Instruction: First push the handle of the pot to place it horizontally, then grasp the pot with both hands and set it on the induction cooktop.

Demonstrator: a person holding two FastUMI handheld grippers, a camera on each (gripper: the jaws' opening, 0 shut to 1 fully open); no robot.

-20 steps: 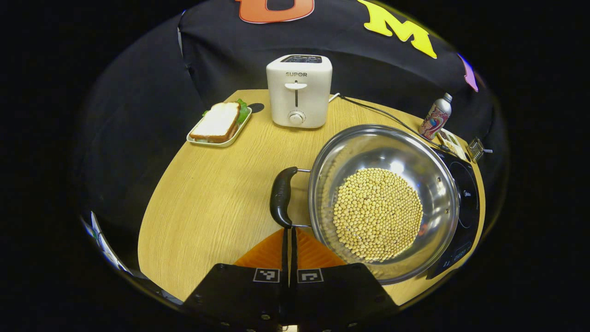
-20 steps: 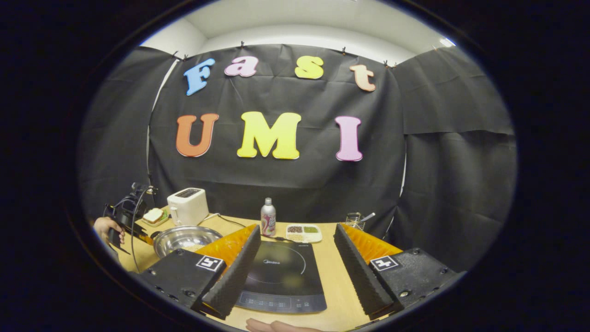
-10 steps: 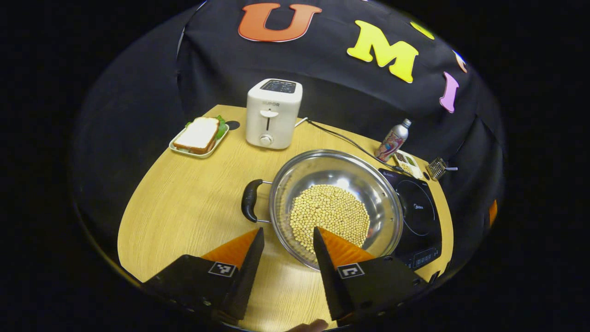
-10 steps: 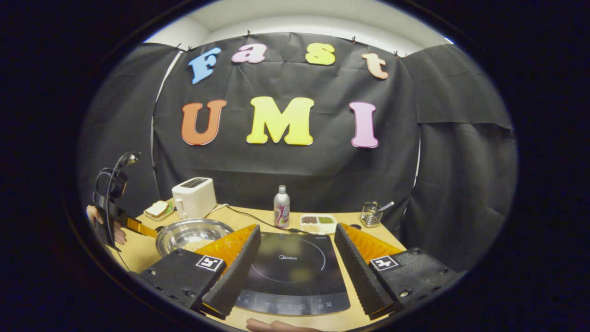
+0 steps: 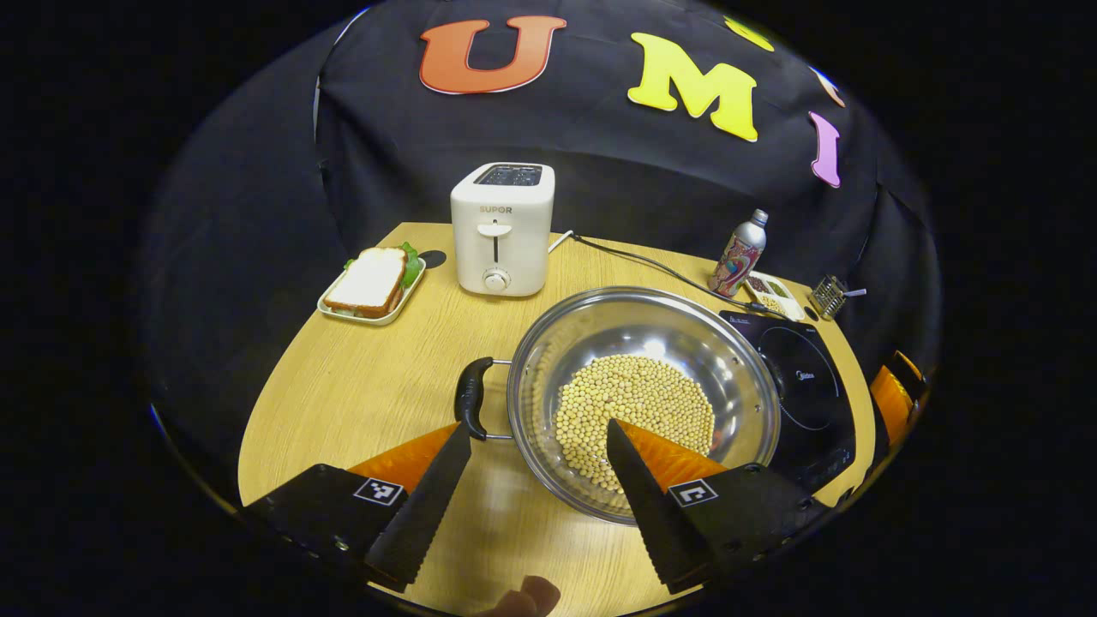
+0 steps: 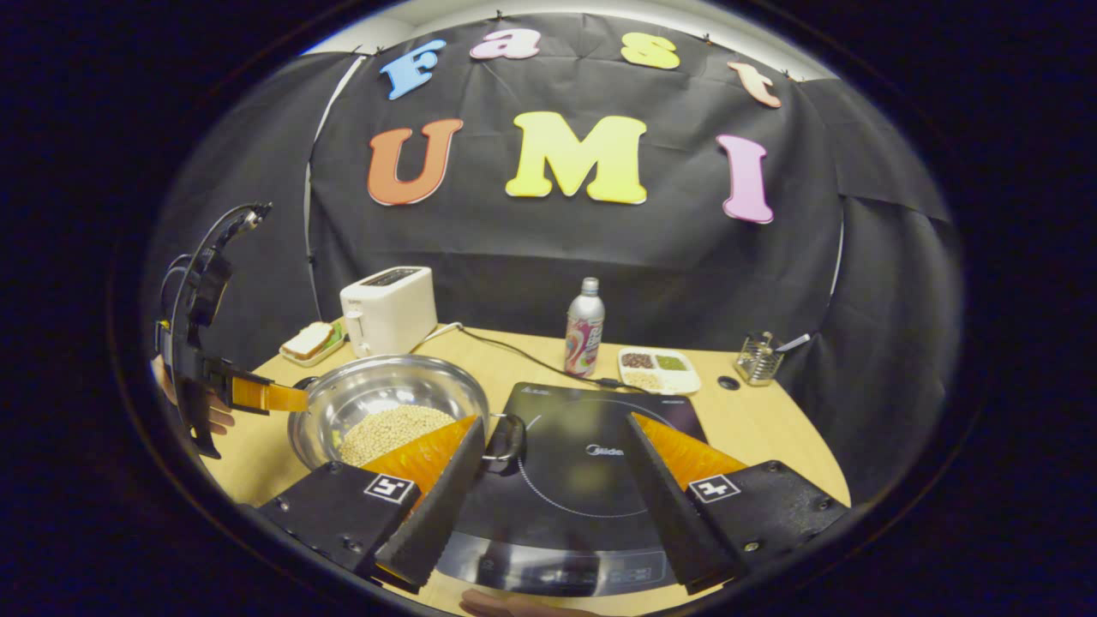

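The pot (image 5: 643,398), full of beans, sits on the tabletop (image 5: 377,377) just beside the induction cooktop (image 6: 583,463), handles roughly level; pushing looks done, so grasping is in hand. Both the left gripper (image 5: 536,480) and right gripper (image 6: 553,480) have fingers spread wide, holding nothing; next, each must close on a handle (image 5: 471,398).

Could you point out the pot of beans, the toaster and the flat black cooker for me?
pot (image 5: 737,377), left gripper view, on its bare steel inner wall.
toaster (image 5: 501,248), left gripper view, on its white front face.
induction cooktop (image 6: 583,488), right gripper view, on its black glass top.
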